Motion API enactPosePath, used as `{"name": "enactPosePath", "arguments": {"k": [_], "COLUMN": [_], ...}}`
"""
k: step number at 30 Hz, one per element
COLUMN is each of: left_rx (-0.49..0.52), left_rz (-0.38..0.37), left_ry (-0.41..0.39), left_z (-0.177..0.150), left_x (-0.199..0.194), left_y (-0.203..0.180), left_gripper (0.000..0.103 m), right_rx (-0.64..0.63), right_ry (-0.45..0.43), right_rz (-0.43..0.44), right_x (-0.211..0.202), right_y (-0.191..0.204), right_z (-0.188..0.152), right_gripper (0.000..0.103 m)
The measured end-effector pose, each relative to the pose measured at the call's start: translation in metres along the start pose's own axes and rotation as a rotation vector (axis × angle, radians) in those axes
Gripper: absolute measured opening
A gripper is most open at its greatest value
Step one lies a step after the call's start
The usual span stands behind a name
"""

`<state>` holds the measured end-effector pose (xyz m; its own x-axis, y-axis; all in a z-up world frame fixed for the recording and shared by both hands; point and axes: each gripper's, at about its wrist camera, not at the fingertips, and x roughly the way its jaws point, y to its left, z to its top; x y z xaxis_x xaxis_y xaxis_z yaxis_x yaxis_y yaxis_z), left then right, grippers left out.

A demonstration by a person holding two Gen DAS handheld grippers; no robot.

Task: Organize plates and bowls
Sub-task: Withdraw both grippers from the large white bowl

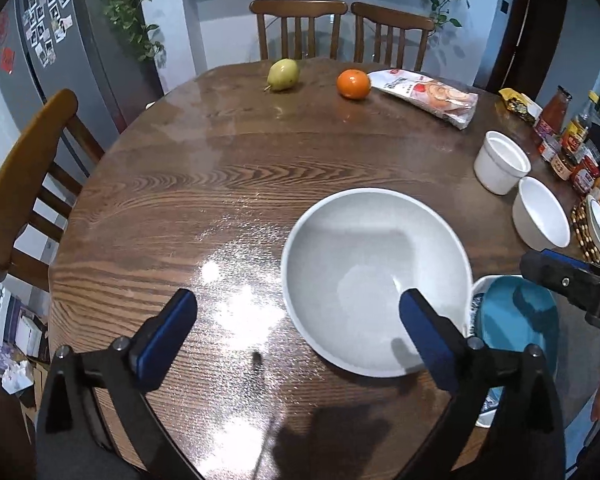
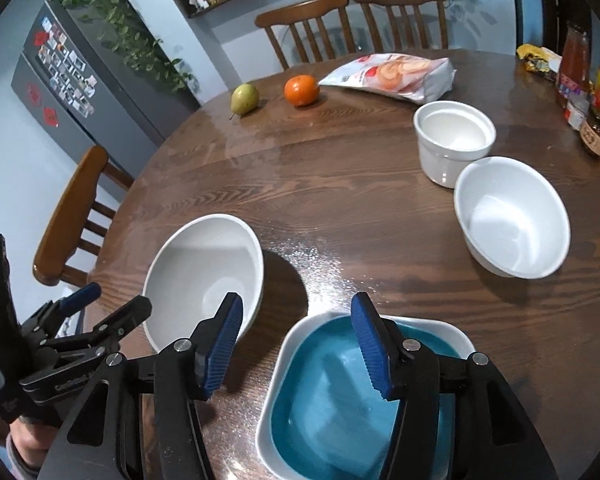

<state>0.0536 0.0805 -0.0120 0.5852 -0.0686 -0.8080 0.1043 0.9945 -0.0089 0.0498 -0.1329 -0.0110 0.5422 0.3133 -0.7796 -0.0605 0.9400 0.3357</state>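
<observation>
Both hand-held grippers are held wide, nothing between the fingers: the left hand-held gripper by the large white bowl, the right hand-held gripper above the blue square dish, partly hidden by a finger. The bench edge is cut off.

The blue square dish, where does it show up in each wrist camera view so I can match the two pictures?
Left wrist view: the blue square dish sits at the lower right edge, partly behind the right finger.
Right wrist view: it fills the bottom centre, under the right claw.
Shared landmark: the large white bowl just left of it.
</observation>
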Motion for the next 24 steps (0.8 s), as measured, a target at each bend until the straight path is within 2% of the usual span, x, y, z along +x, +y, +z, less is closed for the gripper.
{"name": "enactPosePath", "arguments": {"k": [17, 24], "left_rx": [0.08, 0.141], "left_rz": [-0.081, -0.104], "left_ry": [-0.022, -0.024], "left_z": [-0.008, -0.01], "left_x": [-0.023, -0.025], "left_y": [-0.034, -0.055], "left_gripper": [0.102, 0.102], "right_rx": [0.011, 0.054], "right_ry": [-0.054, -0.071], "right_rz": [-0.044, -0.068], "right_x": [-0.043, -0.052], "right_y": [-0.016, -0.032], "right_z": [-0.021, -0.028], "right_gripper": [0.057, 0.057]}}
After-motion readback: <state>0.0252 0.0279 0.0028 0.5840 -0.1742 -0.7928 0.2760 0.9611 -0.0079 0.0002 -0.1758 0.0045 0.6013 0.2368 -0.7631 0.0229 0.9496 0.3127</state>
